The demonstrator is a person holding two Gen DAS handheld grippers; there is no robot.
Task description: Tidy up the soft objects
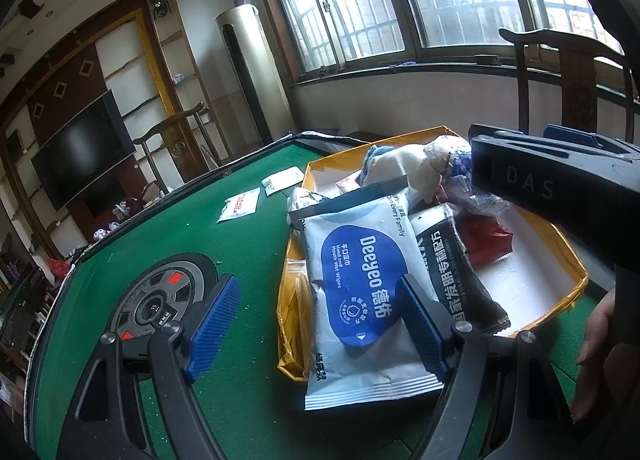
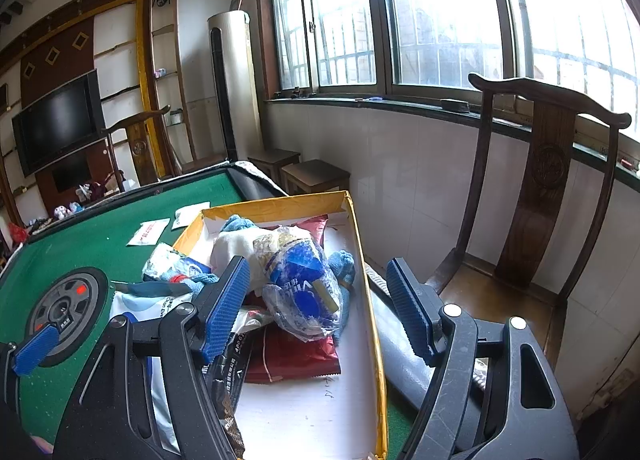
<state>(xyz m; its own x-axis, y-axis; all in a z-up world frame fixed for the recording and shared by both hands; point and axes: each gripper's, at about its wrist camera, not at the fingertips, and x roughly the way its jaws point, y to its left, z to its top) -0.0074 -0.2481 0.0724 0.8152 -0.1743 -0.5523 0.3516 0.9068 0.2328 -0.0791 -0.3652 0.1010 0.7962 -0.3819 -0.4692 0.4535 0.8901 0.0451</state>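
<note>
A yellow-rimmed cardboard box with a white floor sits on the green table and holds soft packs. A white and blue Deeyeo wet wipes pack lies over the box's near wall, between the fingers of my open left gripper, untouched. Beside it lie a black pack and a red pouch. My right gripper is open above the box, with a crumpled clear bag with blue print between its fingers. White and blue cloths lie behind.
Two small white sachets lie on the green felt beyond the box. A round grey dial is set in the table centre. A wooden chair stands by the window wall to the right.
</note>
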